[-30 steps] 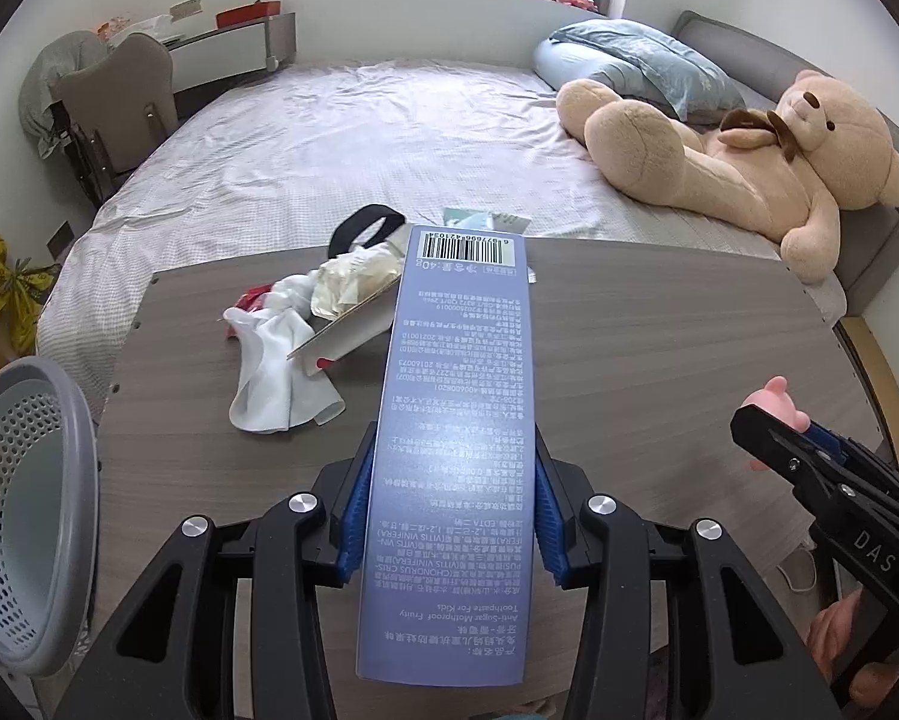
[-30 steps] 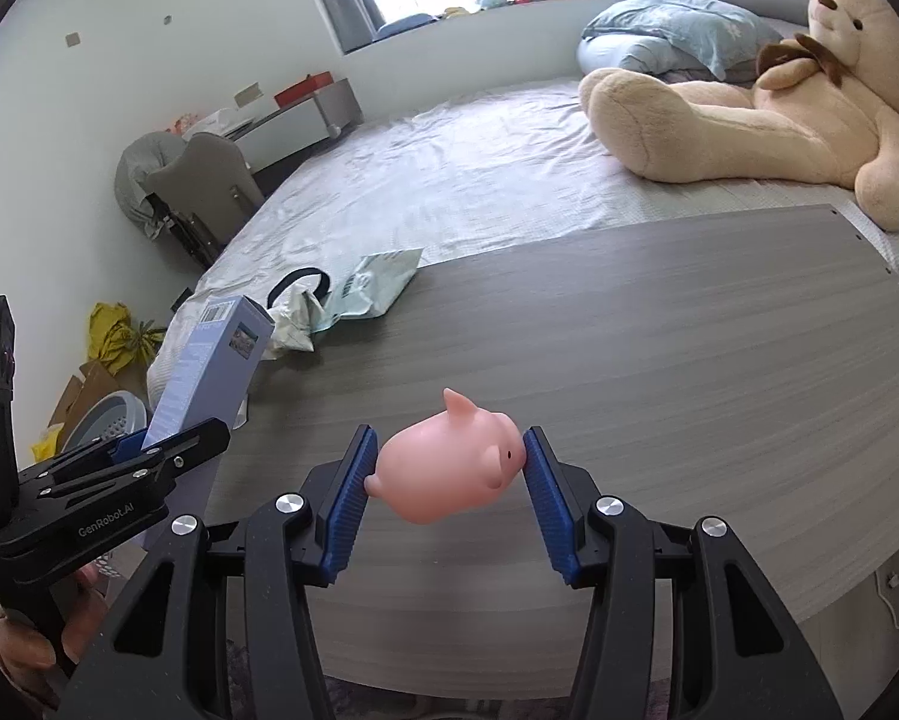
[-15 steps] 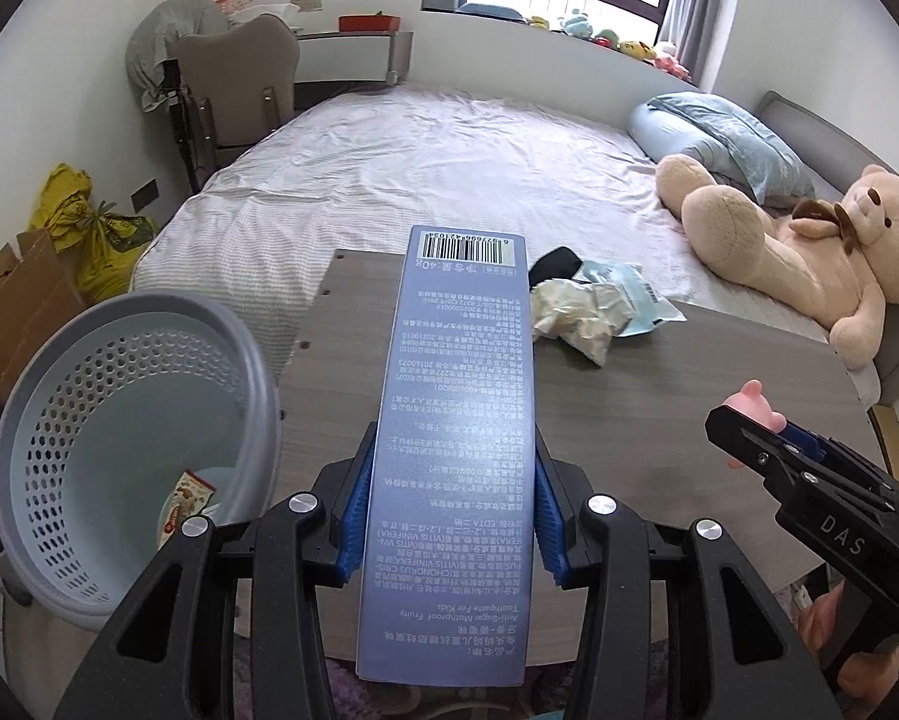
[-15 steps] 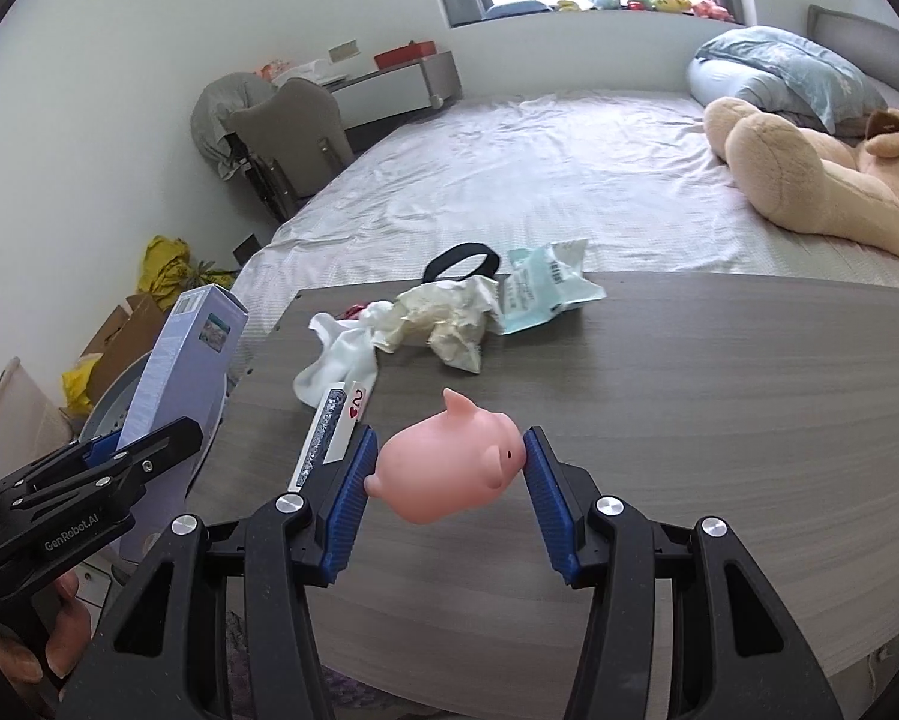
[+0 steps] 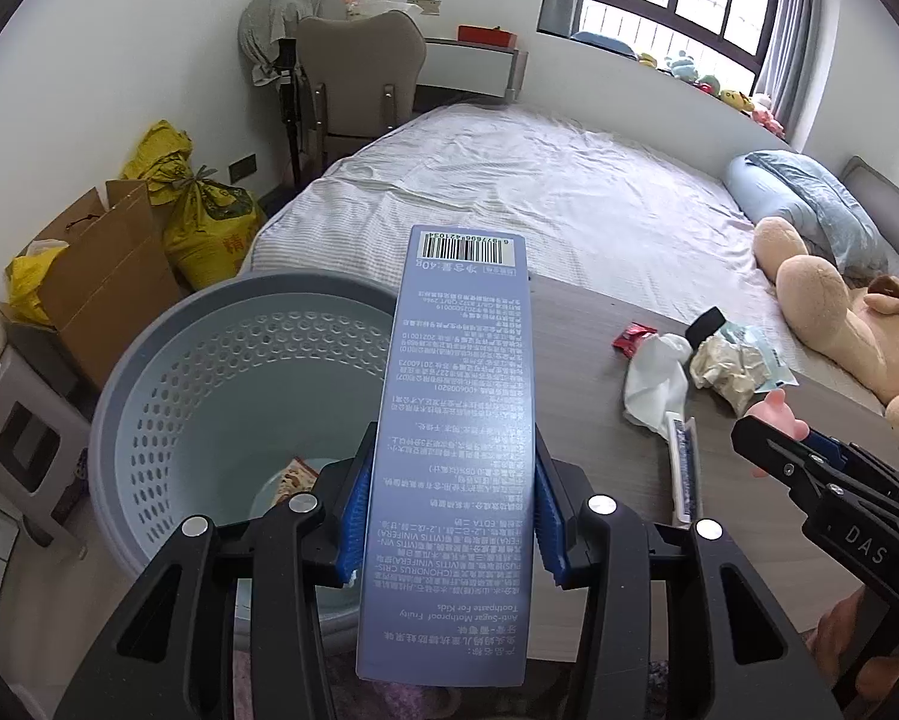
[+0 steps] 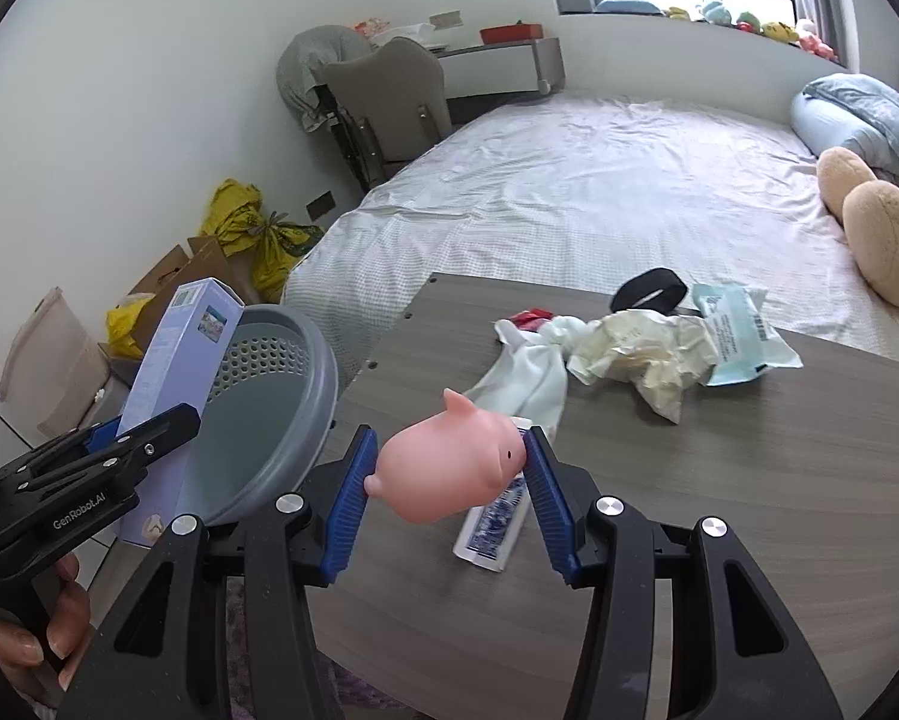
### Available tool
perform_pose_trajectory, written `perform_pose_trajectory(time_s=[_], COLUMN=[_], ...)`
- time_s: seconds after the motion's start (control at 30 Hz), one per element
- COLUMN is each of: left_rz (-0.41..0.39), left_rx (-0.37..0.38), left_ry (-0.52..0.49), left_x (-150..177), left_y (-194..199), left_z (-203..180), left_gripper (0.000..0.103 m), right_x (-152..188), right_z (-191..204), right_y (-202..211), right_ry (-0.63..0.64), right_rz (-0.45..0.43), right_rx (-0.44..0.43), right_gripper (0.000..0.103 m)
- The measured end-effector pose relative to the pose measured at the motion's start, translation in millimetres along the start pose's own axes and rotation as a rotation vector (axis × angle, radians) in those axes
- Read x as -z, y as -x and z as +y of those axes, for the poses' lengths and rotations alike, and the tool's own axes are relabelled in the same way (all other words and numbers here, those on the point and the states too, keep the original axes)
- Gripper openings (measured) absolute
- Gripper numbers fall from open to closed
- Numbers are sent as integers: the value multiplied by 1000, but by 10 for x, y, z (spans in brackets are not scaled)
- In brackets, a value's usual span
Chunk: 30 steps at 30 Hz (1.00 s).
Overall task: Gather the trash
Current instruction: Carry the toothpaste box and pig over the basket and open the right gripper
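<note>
Left hand-held gripper (image 5: 449,516): its blue pads are clamping the sides of a tall lavender toothpaste box (image 5: 458,432), which is pointing away from the camera with the barcode end farthest out.
Toothpaste box position: in the left wrist view it is overlapping the right rim of the basket; in the right wrist view (image 6: 173,372) it is standing just beside the basket's near wall, and I cannot tell whether it is over the opening.
Right hand-held gripper (image 6: 452,480): its pads are pressing on both sides of a pink rubber pig (image 6: 449,465), held above the counter's near edge.
Basket (image 5: 149,372): grey-blue and perforated, sitting beside the counter's left end, with one printed wrapper (image 5: 293,477) lying at the bottom.
Counter (image 6: 779,462): wood-grain grey, carrying the loose trash.
Trash on the counter: a white tube (image 6: 497,516) is lying just below the pig; beyond it a white cloth-like piece (image 6: 527,378), crumpled cream paper (image 6: 647,354), a pale blue pouch (image 6: 737,336), a black band (image 6: 650,288) and a small red wrapper (image 6: 527,317) are bunching together.
Bed (image 6: 599,192): lying behind the counter, with a teddy bear (image 5: 839,324) on its right side.
Person: fingers (image 6: 47,630) are gripping the left handle.
</note>
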<state>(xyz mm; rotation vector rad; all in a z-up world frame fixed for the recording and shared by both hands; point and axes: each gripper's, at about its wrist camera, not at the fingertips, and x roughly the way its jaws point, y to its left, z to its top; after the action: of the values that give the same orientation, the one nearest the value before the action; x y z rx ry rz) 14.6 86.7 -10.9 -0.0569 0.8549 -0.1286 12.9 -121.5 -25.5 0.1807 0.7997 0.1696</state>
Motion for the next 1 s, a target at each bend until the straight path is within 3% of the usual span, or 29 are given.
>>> perform_pose_trajectory(time_s=[0.47, 0.73, 1.0], left_rz=[56, 94, 100], left_rx=[-154, -181, -185], left_ry=[71, 104, 133], left_x=[-29, -9, -1], left_y=[-242, -407, -441], left_z=[741, 970, 1097], left_gripper=[43, 44, 44], right_x=[-238, -317, -338], right_z=[857, 1192, 1334], right_y=[-623, -939, -1109], right_ry=[141, 192, 226], right_rz=[82, 132, 162], right_rx=[-148, -215, -228], right_gripper=[49, 49, 50])
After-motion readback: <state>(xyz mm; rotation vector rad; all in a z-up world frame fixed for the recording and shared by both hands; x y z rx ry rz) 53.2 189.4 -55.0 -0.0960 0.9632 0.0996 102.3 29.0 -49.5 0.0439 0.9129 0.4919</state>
